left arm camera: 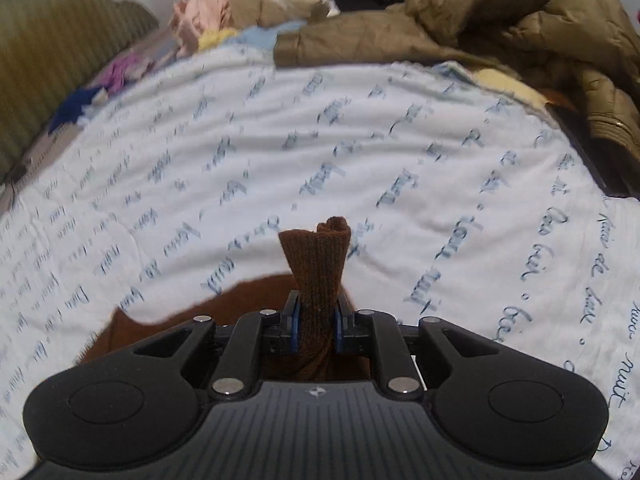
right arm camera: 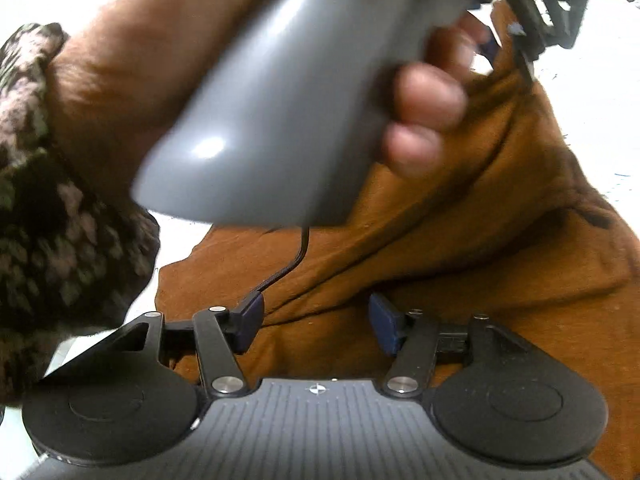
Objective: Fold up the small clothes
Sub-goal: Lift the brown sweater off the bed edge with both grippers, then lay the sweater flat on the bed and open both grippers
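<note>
A small brown garment (left arm camera: 320, 264) is pinched in my left gripper (left arm camera: 317, 322), which is shut on a ribbed edge that sticks up between the fingers; the rest hangs below onto the white bedsheet (left arm camera: 280, 152). In the right wrist view the same brown garment (right arm camera: 460, 248) lies spread and creased under my right gripper (right arm camera: 316, 326), which is open with nothing between its fingers. Just ahead of it, the person's hand (right arm camera: 132, 72) holds the grey handle of the left gripper (right arm camera: 280, 100), which lifts a fold of the cloth at the upper right.
A pile of clothes lies at the far side of the bed: an olive padded jacket (left arm camera: 500, 32), cream and pink pieces (left arm camera: 240, 4). A green ribbed headboard or sofa (left arm camera: 52, 68) stands at the left. A cable (right arm camera: 296, 256) hangs from the grey handle.
</note>
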The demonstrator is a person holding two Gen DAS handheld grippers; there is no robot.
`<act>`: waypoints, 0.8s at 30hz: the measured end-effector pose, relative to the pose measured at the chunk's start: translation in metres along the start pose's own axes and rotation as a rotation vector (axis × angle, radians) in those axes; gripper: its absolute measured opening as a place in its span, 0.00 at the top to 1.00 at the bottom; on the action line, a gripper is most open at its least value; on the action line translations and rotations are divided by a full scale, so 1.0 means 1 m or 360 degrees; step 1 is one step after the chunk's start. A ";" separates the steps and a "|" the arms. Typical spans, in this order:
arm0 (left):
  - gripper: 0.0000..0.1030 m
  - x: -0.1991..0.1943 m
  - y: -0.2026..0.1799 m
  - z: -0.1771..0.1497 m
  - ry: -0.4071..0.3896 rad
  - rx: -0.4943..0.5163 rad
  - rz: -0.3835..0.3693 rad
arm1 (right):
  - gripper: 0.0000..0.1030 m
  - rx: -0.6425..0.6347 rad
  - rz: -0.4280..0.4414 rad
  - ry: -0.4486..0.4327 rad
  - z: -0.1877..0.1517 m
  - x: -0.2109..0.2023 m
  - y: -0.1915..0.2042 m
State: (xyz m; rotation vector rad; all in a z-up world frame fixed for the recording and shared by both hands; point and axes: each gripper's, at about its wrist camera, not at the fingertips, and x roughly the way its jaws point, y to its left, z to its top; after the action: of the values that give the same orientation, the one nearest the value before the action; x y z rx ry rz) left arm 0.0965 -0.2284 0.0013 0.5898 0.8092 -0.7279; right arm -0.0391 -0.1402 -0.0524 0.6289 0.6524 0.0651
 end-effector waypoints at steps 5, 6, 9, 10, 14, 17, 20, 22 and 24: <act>0.77 -0.024 -0.013 0.019 0.0034 0.0106 -0.0133 | 0.42 -0.0030 -0.0019 -0.0029 0.001 -0.011 0.001; 0.68 -0.024 -0.017 0.025 0.0072 0.0123 -0.0170 | 0.42 -0.0030 -0.0022 -0.0038 0.002 -0.014 0.000; 0.53 -0.022 -0.033 0.037 0.0086 0.0203 -0.0077 | 0.41 -0.0032 -0.0019 -0.0065 0.008 -0.032 -0.011; 0.52 -0.023 -0.038 0.039 0.0074 0.0238 -0.0030 | 0.41 -0.0040 -0.0021 -0.0076 0.009 -0.037 -0.012; 0.51 -0.036 -0.042 0.042 0.0019 0.0244 0.0002 | 0.41 -0.0051 -0.0030 -0.0098 0.009 -0.054 -0.014; 0.51 -0.054 -0.026 0.037 -0.0013 0.0177 0.0004 | 0.41 -0.0056 -0.0048 -0.0118 0.021 -0.060 -0.032; 0.51 -0.082 0.009 0.014 -0.0051 0.0069 0.0067 | 0.41 -0.0097 -0.0059 -0.0139 0.028 -0.065 -0.040; 0.48 -0.102 0.039 -0.014 -0.0065 -0.0032 0.0118 | 0.42 -0.0140 -0.0069 -0.0153 0.034 -0.083 -0.047; 0.39 -0.122 0.071 -0.050 -0.0062 -0.0167 0.0185 | 0.42 -0.0195 -0.0073 -0.0169 0.040 -0.096 -0.053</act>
State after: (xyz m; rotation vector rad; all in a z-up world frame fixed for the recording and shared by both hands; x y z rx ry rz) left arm 0.0708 -0.1074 0.0858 0.5221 0.7655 -0.5856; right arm -0.0996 -0.2279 -0.0049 0.4959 0.5554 0.0286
